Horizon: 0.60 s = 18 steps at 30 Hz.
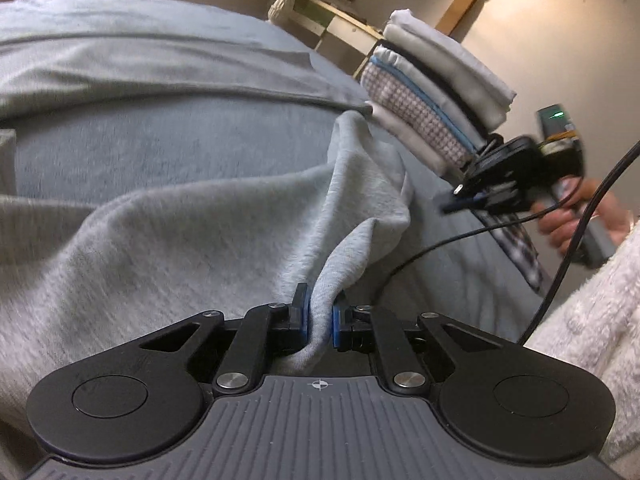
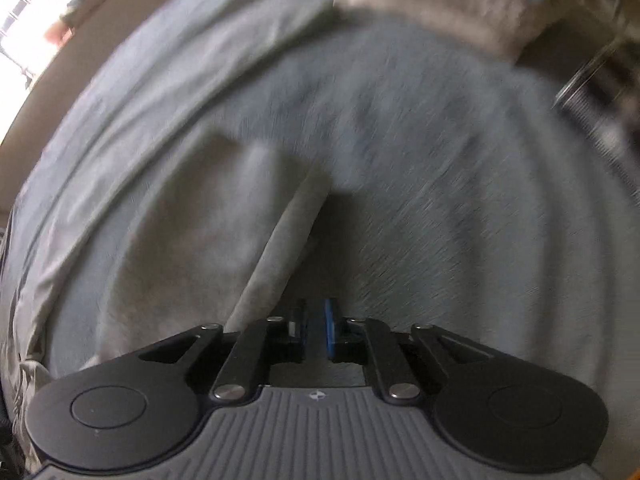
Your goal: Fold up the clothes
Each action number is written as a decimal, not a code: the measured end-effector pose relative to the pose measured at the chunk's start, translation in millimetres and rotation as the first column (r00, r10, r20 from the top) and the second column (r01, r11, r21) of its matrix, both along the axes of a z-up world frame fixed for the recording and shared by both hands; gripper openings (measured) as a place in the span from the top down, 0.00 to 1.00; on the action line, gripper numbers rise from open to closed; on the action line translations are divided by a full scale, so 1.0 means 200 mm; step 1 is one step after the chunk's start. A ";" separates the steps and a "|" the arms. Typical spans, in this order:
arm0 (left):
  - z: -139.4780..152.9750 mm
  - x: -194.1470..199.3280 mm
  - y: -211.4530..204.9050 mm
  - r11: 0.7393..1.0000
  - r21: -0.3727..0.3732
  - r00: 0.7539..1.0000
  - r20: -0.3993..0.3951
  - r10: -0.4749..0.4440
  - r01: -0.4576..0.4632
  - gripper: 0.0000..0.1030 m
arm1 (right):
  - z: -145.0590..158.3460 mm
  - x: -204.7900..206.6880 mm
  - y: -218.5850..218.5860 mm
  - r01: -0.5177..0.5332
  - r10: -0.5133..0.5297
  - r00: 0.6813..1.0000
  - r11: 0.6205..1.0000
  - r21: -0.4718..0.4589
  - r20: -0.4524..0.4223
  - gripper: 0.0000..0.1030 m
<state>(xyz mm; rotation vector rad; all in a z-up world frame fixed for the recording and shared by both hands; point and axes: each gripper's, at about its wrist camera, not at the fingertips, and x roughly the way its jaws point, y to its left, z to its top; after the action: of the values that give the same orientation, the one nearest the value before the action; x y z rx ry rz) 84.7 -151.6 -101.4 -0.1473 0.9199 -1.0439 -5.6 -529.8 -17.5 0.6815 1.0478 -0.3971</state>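
Observation:
A light grey garment (image 1: 200,232) lies spread on a blue-grey bed cover (image 1: 140,148). My left gripper (image 1: 320,312) is shut on a bunched fold of this garment and holds it lifted. My right gripper (image 2: 316,320) is nearly closed with a narrow gap and nothing between its pads; it hovers above the bed beside the garment (image 2: 192,232). It also shows in the left wrist view (image 1: 456,200), held in a hand at the right, apart from the cloth. The right wrist view is blurred by motion.
A stack of folded clothes (image 1: 436,92) sits on the bed at the back right; it also shows blurred in the right wrist view (image 2: 432,4). A wooden shelf (image 1: 332,20) stands behind it. A black cable (image 1: 568,248) hangs at the right.

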 end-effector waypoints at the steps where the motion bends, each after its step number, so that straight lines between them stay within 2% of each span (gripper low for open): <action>1: -0.01 0.00 0.01 1.000 -0.007 1.000 -0.007 0.001 -0.001 0.92 | 0.05 -0.02 0.00 -0.006 0.006 1.000 1.000 0.005 0.030 0.77; 2: -0.01 0.01 0.01 1.000 -0.014 1.000 -0.012 0.004 -0.004 0.92 | 0.08 -0.02 -0.01 -0.020 0.018 0.998 0.999 0.033 0.055 0.70; 3: -0.01 0.01 0.01 1.000 -0.020 1.000 -0.016 0.007 -0.007 0.92 | 0.10 -0.01 -0.01 -0.034 0.028 0.997 0.996 0.078 0.078 0.56; 4: -0.01 0.01 0.02 1.000 -0.023 1.000 -0.020 0.012 -0.012 0.92 | 0.10 0.01 0.00 -0.043 0.034 0.995 0.993 0.106 0.089 0.54; 7: -0.01 0.00 0.03 0.999 -0.024 1.000 -0.017 0.020 -0.021 0.92 | 0.07 0.07 0.01 -0.053 0.038 0.994 0.985 0.162 0.098 0.52; 14: 0.01 -0.05 0.03 0.999 0.013 0.999 0.017 0.032 -0.033 0.92 | -0.14 0.13 -0.12 0.091 -0.106 0.993 0.963 0.252 0.045 0.52; 17: 0.01 -0.06 0.02 0.998 0.033 0.999 0.020 0.045 -0.045 0.92 | -0.17 0.16 -0.16 0.090 -0.108 0.993 0.961 0.260 0.056 0.56; 18: 0.01 -0.07 0.02 0.998 0.039 0.999 0.024 0.047 -0.048 0.92 | -0.18 0.17 -0.17 0.084 -0.100 0.993 0.964 0.253 0.055 0.60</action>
<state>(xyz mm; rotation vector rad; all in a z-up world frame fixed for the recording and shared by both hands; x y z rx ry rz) 71.2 -147.9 -98.6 -0.1232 0.9114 -0.9813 28.8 -563.6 -53.8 0.9661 1.0139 -0.3222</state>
